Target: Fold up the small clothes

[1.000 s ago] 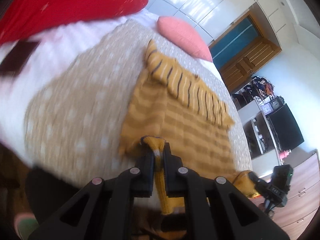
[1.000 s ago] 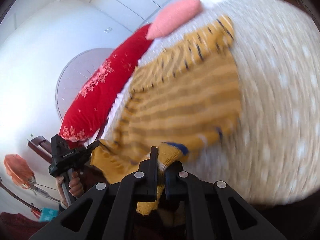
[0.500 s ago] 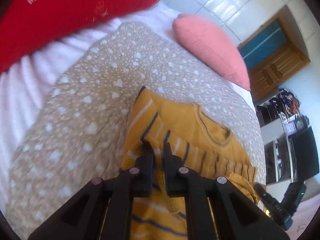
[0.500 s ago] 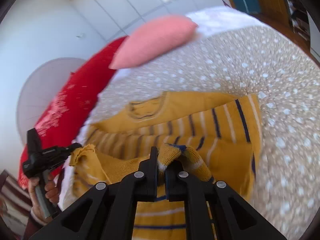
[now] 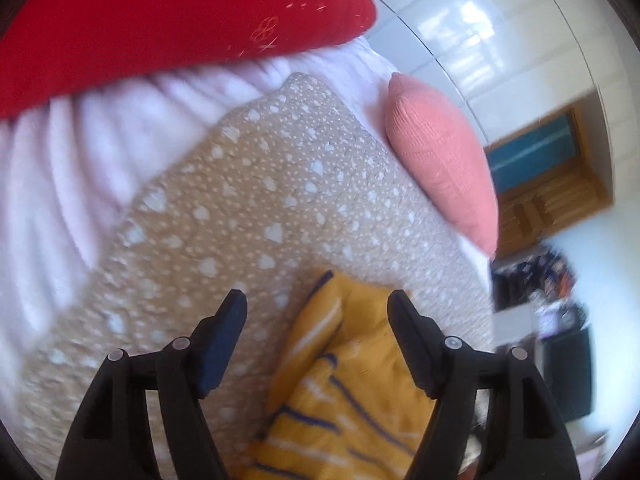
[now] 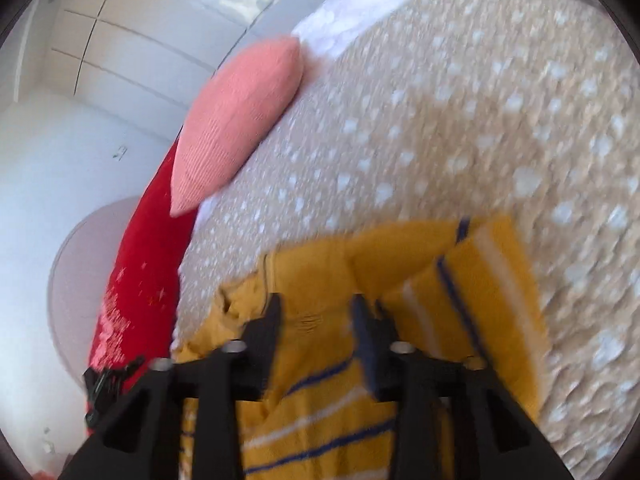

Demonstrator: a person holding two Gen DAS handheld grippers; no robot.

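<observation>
A small mustard-yellow knit garment with white and navy stripes lies folded over on the beige heart-print blanket. My left gripper is open and empty just above the garment's upper left edge. In the right wrist view the garment shows its folded striped layer over the plain yellow part. My right gripper is open and empty above the garment's plain yellow middle. The left gripper's body shows at the lower left of the right wrist view.
A pink cushion lies on the far side of the blanket, also in the right wrist view. A red pillow lies behind on white bedding. Wooden cabinets stand beyond the bed.
Both grippers carried the garment's lower edge up over its top, then opened and let go. The garment now lies folded on the blanket.
</observation>
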